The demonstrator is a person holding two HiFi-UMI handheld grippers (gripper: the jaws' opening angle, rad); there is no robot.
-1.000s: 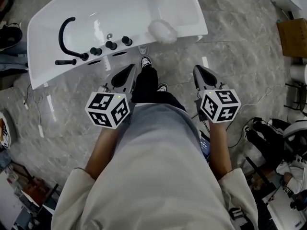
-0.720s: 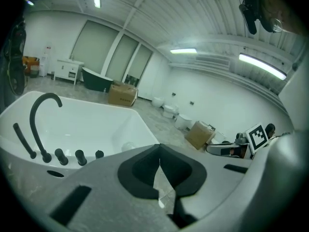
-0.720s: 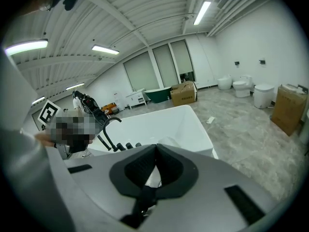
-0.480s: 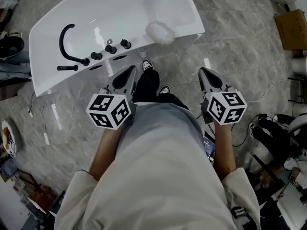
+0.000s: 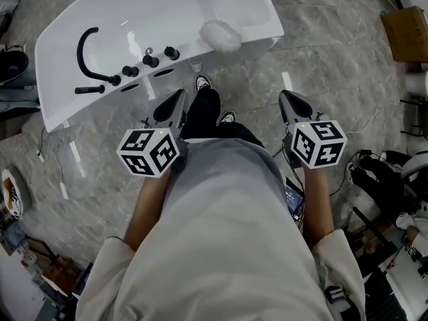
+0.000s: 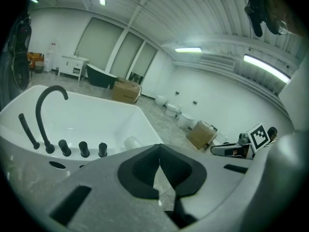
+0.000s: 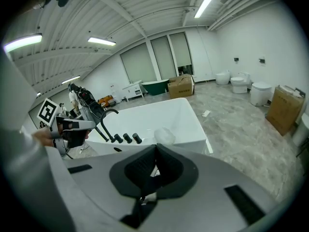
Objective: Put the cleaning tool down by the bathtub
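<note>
The cleaning tool (image 5: 221,35), a fluffy white pad, lies on the near rim of the white bathtub (image 5: 134,9); it also shows in the left gripper view (image 6: 130,143) and the right gripper view (image 7: 164,135). My left gripper (image 5: 179,97) hovers over the floor in front of the tub, below the black knobs (image 5: 150,60). It is shut, with nothing between its jaws (image 6: 159,151). My right gripper (image 5: 289,99) is off to the right of the tub's corner, also shut and empty (image 7: 155,151). Neither gripper touches the tool.
A curved black faucet (image 5: 87,52) rises from the tub deck. The person's shoes (image 5: 202,83) stand between the grippers. A cardboard box (image 5: 404,32) and cables (image 5: 374,172) sit at the right. Toilets (image 7: 239,83) line the far wall.
My right gripper has drifted a little to the right. The left gripper has stayed about where it was. Both remain shut and empty.
</note>
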